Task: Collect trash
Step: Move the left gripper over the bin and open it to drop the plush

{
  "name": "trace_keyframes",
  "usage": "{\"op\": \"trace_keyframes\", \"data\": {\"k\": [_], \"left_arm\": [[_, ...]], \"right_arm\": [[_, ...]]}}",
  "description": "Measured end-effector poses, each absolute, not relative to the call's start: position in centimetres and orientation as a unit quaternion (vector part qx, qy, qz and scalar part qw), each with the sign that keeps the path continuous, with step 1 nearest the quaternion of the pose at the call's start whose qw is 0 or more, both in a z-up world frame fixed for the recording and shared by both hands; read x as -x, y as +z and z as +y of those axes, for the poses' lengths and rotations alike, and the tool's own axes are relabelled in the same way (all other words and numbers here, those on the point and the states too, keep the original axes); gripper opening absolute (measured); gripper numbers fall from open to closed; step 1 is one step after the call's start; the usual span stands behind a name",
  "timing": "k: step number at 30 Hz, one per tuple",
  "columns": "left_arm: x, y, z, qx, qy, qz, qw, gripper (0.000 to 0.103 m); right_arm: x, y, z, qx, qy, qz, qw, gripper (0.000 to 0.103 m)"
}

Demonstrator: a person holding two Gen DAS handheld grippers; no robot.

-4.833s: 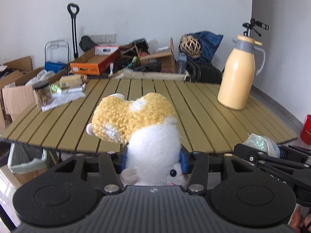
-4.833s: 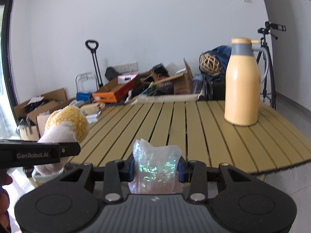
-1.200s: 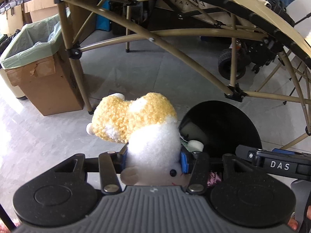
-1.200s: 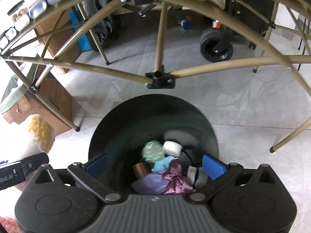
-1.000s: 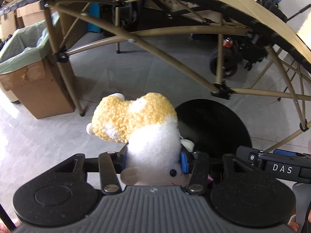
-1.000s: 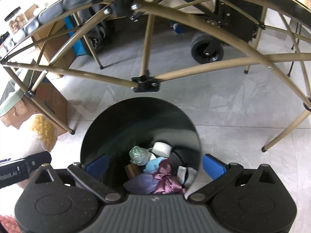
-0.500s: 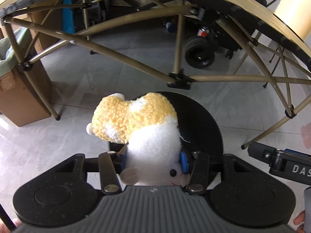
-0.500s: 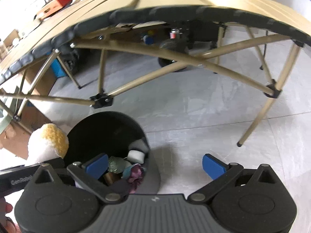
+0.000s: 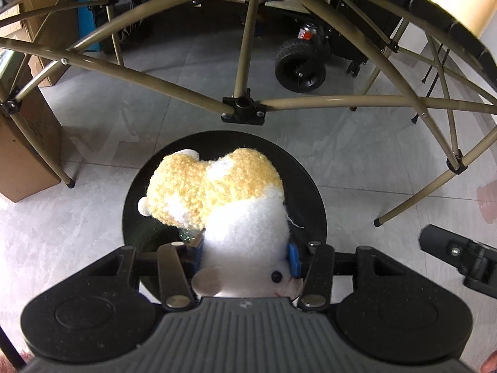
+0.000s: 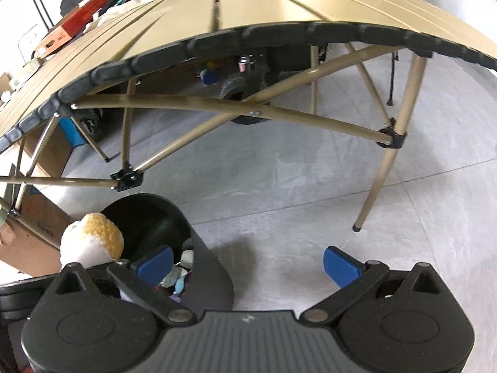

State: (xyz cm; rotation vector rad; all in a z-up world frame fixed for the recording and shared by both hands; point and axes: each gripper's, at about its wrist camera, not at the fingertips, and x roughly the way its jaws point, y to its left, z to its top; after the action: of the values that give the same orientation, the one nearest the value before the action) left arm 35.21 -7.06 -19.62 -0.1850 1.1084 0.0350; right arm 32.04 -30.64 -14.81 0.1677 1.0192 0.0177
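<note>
Left gripper point(image 9: 245, 256): jaws clenched on a white-and-yellow plush toy point(image 9: 230, 205), held over the mouth of the black bin point(image 9: 313, 192). Bin contents are mostly hidden; possibly wrappers. Right gripper point(image 10: 248, 261): jaws spread wide, holding nothing, above grey floor point(image 10: 279, 186) beside the bin.

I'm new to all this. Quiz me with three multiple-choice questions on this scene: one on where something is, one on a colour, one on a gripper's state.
1. Where is the plush toy?
A. on the table
B. above the black bin
C. on the floor

2. What colour are the right gripper's pads?
A. blue
B. red
C. green

3. How is the left gripper?
A. open and empty
B. shut on the plush toy
C. shut on a bottle

Answers: 1 B, the bin's dark mouth rings the toy; 2 A, both pads show blue; 3 B, its pads squeeze the toy's white body.
</note>
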Motion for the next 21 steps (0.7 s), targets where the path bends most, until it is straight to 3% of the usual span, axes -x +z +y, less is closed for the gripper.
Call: {"op": "trace_keyframes", "data": {"k": [16, 19, 21], "left_arm": [[-36.3, -20.6, -7.6, 0.079, 0.041, 0.539, 0.838, 0.053], [-36.4, -20.6, -7.8, 0.070, 0.046, 0.541, 0.837, 0.070], [-36.3, -20.6, -7.9, 0.064, 0.049, 0.541, 0.837, 0.096]], "right_arm": [[-31.8, -14.9, -31.5, -0.084, 0.001, 0.487, 0.869, 0.103], [-31.8, -14.9, -31.5, -0.084, 0.000, 0.487, 0.869, 0.103], [-31.8, -14.9, -31.5, -0.084, 0.000, 0.487, 0.869, 0.103]]}}
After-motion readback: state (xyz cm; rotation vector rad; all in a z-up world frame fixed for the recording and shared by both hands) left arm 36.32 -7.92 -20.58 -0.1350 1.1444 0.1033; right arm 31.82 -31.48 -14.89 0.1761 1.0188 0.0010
